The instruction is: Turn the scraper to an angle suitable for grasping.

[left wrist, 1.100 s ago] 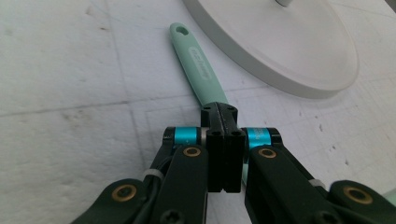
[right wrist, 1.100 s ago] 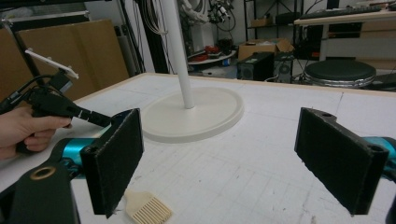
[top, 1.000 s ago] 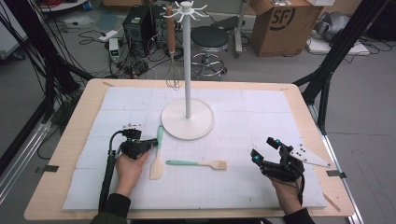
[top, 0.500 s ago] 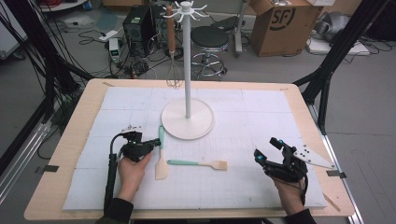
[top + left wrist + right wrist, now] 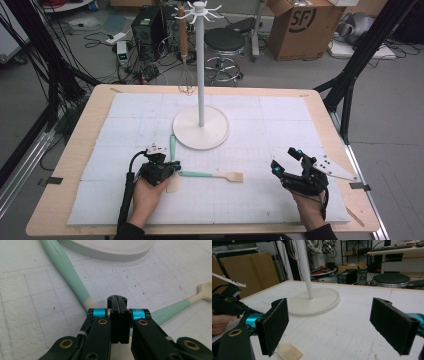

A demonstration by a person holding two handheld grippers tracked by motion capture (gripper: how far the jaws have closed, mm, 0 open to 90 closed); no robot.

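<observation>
- Left gripper (image 5: pixel 172 167): black jaws pressed together with nothing between them, low over the junction of the two utensils.
- Mint-handled cream spatula (image 5: pixel 172 150): flat on the white gridded mat (image 5: pixel 250 210), handle pointing toward the white round stand base (image 5: pixel 220 135).
- Mint-handled slotted cream turner (image 5: pixel 215 175): lying crosswise beside it.
- Right gripper (image 5: pixel 285 160): jaws wide apart, empty, well apart from both.
</observation>
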